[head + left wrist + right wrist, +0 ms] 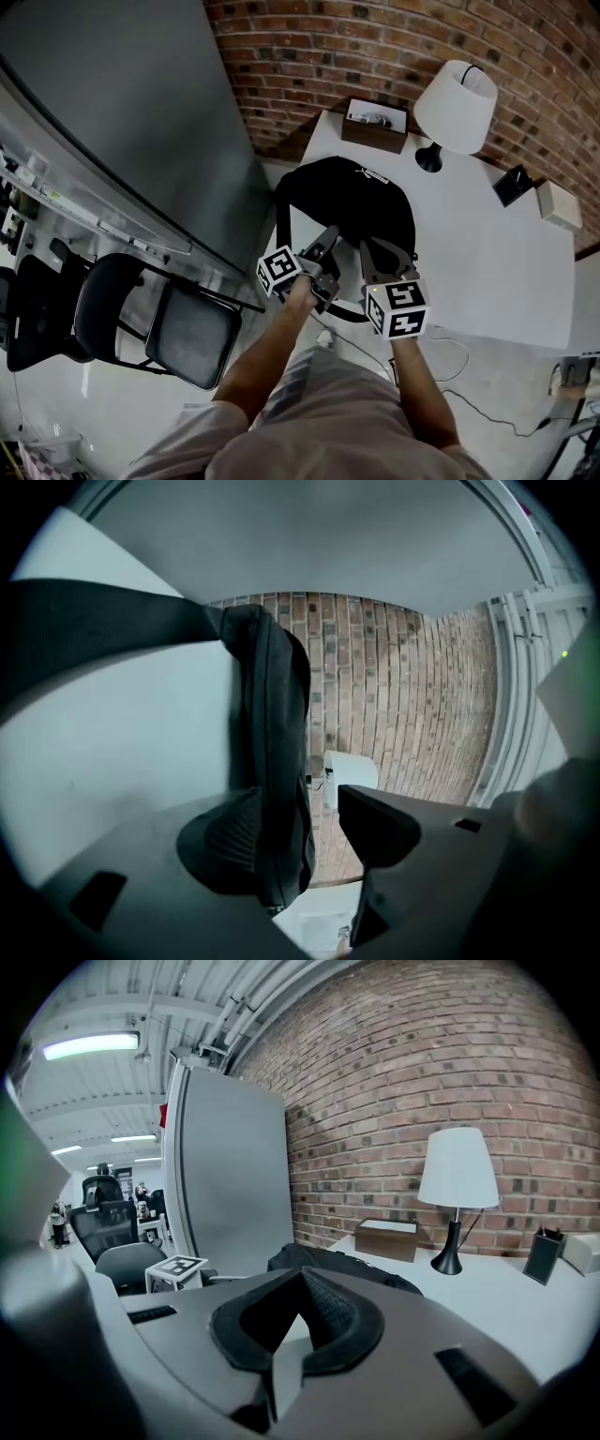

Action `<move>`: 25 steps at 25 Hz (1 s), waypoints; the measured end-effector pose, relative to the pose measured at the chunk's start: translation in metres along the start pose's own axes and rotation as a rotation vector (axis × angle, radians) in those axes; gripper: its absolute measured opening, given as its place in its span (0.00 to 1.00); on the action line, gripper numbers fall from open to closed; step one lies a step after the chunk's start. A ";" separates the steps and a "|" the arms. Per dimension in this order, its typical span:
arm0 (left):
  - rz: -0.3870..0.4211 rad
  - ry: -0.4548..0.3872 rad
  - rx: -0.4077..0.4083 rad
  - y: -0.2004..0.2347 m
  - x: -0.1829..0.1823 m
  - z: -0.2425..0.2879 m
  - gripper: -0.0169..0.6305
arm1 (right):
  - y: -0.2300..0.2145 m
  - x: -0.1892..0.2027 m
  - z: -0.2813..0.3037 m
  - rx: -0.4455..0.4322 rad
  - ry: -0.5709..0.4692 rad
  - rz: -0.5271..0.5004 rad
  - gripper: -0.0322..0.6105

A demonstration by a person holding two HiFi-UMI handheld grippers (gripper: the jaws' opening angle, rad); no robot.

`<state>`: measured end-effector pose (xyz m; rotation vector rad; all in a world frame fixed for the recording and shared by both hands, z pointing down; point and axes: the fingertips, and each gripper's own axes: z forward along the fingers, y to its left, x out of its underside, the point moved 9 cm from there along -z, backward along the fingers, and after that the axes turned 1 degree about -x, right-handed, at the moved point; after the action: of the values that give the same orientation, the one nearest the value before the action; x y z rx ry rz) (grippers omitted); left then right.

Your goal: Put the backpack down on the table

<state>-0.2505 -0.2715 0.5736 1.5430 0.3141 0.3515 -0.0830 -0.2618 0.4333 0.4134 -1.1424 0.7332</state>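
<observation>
Black backpack point(345, 199): lay on white surface point(487, 267), near edge. Left gripper point(328, 240) jaws released, strap point(277, 742) loose between; right gripper point(382, 251) clenched, empty. We judged placement done; next, withdraw left clear.

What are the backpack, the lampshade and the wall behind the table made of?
The backpack looks like soft black fabric, matte, since it slumps and folds. The lampshade seems to be white cloth or paper, smooth and dull; I cannot tell which. The wall is rough reddish brick with pale mortar lines.
</observation>
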 end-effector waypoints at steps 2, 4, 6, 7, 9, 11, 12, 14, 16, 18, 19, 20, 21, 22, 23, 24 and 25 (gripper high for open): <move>0.034 -0.001 -0.017 -0.005 0.000 -0.005 0.40 | 0.000 0.000 -0.004 -0.011 -0.009 0.002 0.05; 0.065 -0.007 -0.030 -0.011 0.003 -0.010 0.40 | 0.000 0.001 -0.008 -0.021 -0.015 0.004 0.05; 0.105 -0.005 -0.034 -0.019 0.007 -0.012 0.40 | -0.002 0.002 -0.013 -0.027 -0.018 0.008 0.05; 0.130 -0.001 -0.035 -0.025 0.009 -0.013 0.40 | -0.003 0.001 -0.016 -0.030 -0.020 0.009 0.05; 0.182 0.006 -0.034 -0.036 0.014 -0.015 0.40 | -0.005 0.000 -0.022 -0.035 -0.027 0.010 0.05; 0.233 0.008 -0.033 -0.050 0.020 -0.017 0.39 | -0.007 0.000 -0.029 -0.039 -0.034 0.009 0.05; 0.261 0.009 -0.031 -0.057 0.024 -0.018 0.39 | -0.009 -0.001 -0.033 -0.042 -0.038 0.010 0.05; 0.332 0.010 -0.029 -0.073 0.032 -0.020 0.37 | -0.011 -0.002 -0.040 -0.048 -0.047 0.013 0.05; 0.411 0.011 -0.035 -0.089 0.040 -0.022 0.36 | -0.012 -0.003 -0.048 -0.054 -0.058 0.011 0.05; 0.479 0.008 -0.040 -0.103 0.050 -0.025 0.35 | -0.013 -0.004 -0.058 -0.058 -0.067 0.006 0.05; 0.510 0.007 -0.042 -0.110 0.055 -0.026 0.35 | -0.013 -0.004 -0.063 -0.061 -0.072 0.004 0.05; 0.544 0.006 -0.044 -0.117 0.060 -0.027 0.34 | -0.014 -0.005 -0.068 -0.063 -0.075 0.001 0.05; 0.582 0.007 -0.051 -0.123 0.066 -0.029 0.34 | -0.014 -0.005 -0.073 -0.066 -0.079 -0.003 0.05; 0.623 0.008 -0.061 -0.129 0.071 -0.030 0.33 | -0.014 -0.005 -0.078 -0.068 -0.082 -0.006 0.05; 0.667 0.007 -0.073 -0.134 0.077 -0.032 0.31 | -0.015 -0.005 -0.083 -0.069 -0.086 -0.009 0.05; 0.708 0.005 -0.082 -0.140 0.083 -0.033 0.27 | -0.015 -0.005 -0.088 -0.070 -0.091 -0.011 0.05; 0.742 0.003 -0.086 -0.144 0.089 -0.035 0.23 | -0.015 -0.006 -0.093 -0.071 -0.095 -0.013 0.05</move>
<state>-0.1807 -0.2030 0.4310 1.5308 -0.2873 0.9305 -0.0115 -0.2146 0.3941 0.3991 -1.2501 0.6649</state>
